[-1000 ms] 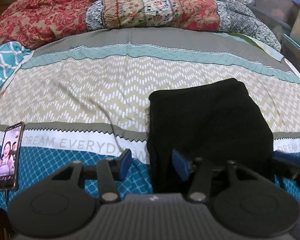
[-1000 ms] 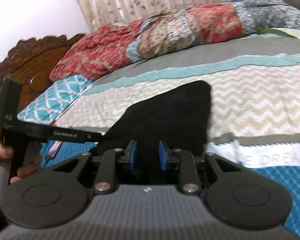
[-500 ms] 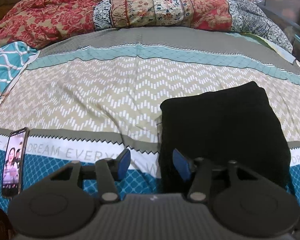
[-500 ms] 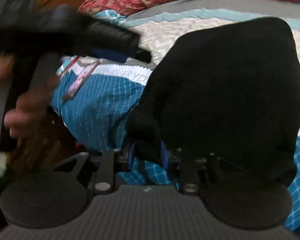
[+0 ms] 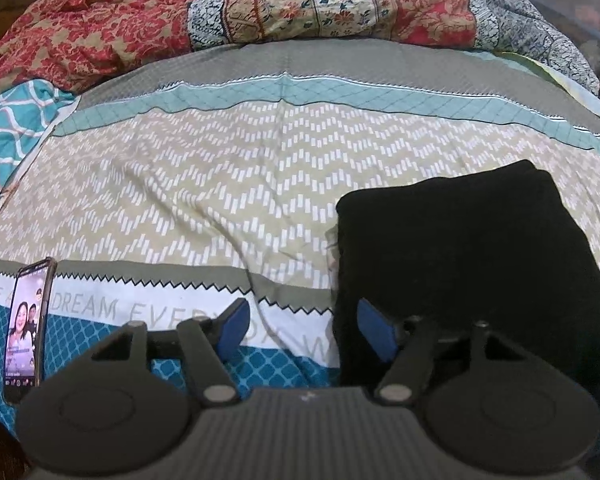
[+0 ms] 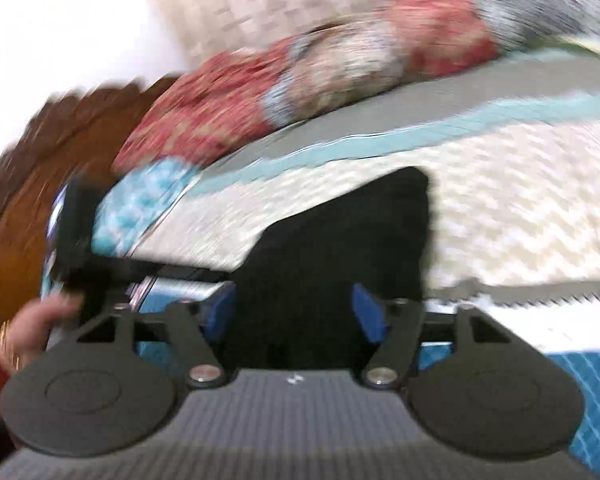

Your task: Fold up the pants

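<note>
Tongs on the left gripper [image 5: 302, 330] stand apart, and the jaws have just been opening. One blue pad [image 5: 233, 326] sits over the white lettered band of the bedspread [image 5: 204, 184]; the other pad [image 5: 374, 334] lies against the near left edge of the pants [image 5: 464, 264]. No cloth is pinched between the pads.

Tongs on the right gripper [image 6: 296, 314] also stand wide apart, and the jaws have just been opening. Black cloth fills the gap between the blue pads [image 6: 220, 312], but the pads do not press on it. The right wrist view is blurred, so fine contact at the pad faces cannot be told.

The pants [image 6: 340, 248] lie folded into a compact black block on the bedspread, near its front edge and right of centre in the left wrist view. The block covers parts of the beige zigzag band, the white band and the blue lattice band.

A phone [image 5: 26, 330] with a lit screen lies at the front left edge of the bed, well apart from the pants. A red and patterned quilt [image 5: 260, 12] is bunched along the far side. In the right wrist view, the person's left hand [image 6: 36, 324] grips the handle of the other tool, beside a carved wooden headboard [image 6: 32, 184].
</note>
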### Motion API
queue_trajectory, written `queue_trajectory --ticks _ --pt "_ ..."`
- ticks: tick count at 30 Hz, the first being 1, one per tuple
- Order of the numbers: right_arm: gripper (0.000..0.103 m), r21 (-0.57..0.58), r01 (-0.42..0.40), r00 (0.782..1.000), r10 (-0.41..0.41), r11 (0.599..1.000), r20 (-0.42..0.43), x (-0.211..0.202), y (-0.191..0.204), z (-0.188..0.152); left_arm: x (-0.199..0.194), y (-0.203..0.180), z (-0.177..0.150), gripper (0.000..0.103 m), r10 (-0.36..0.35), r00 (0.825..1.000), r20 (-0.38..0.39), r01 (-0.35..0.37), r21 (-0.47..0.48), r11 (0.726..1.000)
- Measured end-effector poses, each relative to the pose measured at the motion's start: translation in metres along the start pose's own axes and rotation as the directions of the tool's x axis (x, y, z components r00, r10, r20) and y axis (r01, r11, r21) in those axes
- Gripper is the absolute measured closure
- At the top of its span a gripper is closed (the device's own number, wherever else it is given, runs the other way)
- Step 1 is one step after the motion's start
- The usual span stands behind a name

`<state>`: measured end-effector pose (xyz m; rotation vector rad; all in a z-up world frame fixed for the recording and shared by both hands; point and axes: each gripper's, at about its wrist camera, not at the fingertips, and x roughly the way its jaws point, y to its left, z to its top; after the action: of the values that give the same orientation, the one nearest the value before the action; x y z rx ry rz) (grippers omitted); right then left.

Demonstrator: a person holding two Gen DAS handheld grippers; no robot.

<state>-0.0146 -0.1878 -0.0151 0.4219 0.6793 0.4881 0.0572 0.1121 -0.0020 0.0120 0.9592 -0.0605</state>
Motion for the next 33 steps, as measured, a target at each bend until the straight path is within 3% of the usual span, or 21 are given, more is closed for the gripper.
queue_trajectory --ticks 3,7,10,13,15,20,24,25,26,27,28,30,32,33 --pt "0.016 0.149 -0.017 1.0 0.02 0.989 -0.013 0.004 -0.024 -0.004 0.004 0.002 0.0 0.039 -0.002 1.0 -0.013 0.002 -0.001 1.0" --pt "0.016 0.272 -0.035 0.996 0.057 0.962 -0.072 0.02 -0.04 -0.009 0.004 0.006 -0.001 0.02 -0.02 1.0 -0.007 0.02 -0.009 1.0" --pt "0.015 0.319 -0.041 0.991 0.08 0.947 -0.11 0.02 -0.046 -0.012 0.0 0.018 -0.004 0.011 -0.141 0.99 -0.003 0.141 -0.054 0.989" --pt "0.015 0.29 -0.051 0.99 0.087 0.956 -0.11 0.016 -0.04 -0.008 0.0 0.038 -0.01 0.0 -0.29 0.957 0.014 0.288 -0.154 0.945" --pt "0.014 0.265 -0.056 0.991 0.085 0.963 -0.101 0.018 -0.04 -0.003 0.006 0.051 -0.012 0.0 -0.381 0.924 0.015 0.374 -0.228 0.899" --pt "0.012 0.262 -0.034 0.99 0.069 0.965 -0.124 0.044 -0.047 -0.001 0.036 0.05 -0.015 0.0 -0.509 0.861 -0.015 0.477 -0.322 0.817" --pt "0.009 0.382 -0.105 0.965 0.188 0.918 -0.185 0.072 -0.064 -0.007 0.074 0.025 -0.02 0.0 -0.611 0.787 -0.086 0.547 -0.36 0.755" --pt "0.01 0.393 -0.099 0.962 0.189 0.914 -0.198 0.077 -0.064 -0.009 0.079 0.017 -0.022 0.001 -0.608 0.791 -0.072 0.553 -0.342 0.76" --pt "0.02 0.358 -0.078 0.962 0.164 0.93 -0.217 0.08 -0.06 -0.009 0.076 0.01 -0.02 0.002 -0.598 0.8 -0.053 0.558 -0.303 0.773" --pt "0.026 0.32 -0.072 0.962 0.15 0.945 -0.227 0.078 -0.056 -0.005 0.074 0.004 -0.018 0.012 -0.592 0.804 -0.054 0.558 -0.278 0.782" --pt "0.034 0.303 -0.074 0.96 0.15 0.95 -0.236 0.075 -0.052 0.0 0.07 0.001 -0.014 0.024 -0.601 0.798 -0.053 0.566 -0.278 0.776" --pt "0.042 0.284 -0.107 0.956 0.177 0.953 -0.234 0.066 -0.048 0.013 0.059 0.003 -0.001 0.038 -0.638 0.769 -0.036 0.599 -0.305 0.74" --pt "0.047 0.235 -0.16 0.96 0.206 0.959 -0.189 0.057 -0.039 0.029 0.038 0.002 0.02 0.039 -0.666 0.746 0.023 0.647 -0.261 0.716" --pt "0.047 0.192 -0.178 0.966 0.208 0.965 -0.153 0.053 -0.033 0.041 0.03 -0.001 0.031 0.039 -0.662 0.747 0.052 0.655 -0.221 0.722"
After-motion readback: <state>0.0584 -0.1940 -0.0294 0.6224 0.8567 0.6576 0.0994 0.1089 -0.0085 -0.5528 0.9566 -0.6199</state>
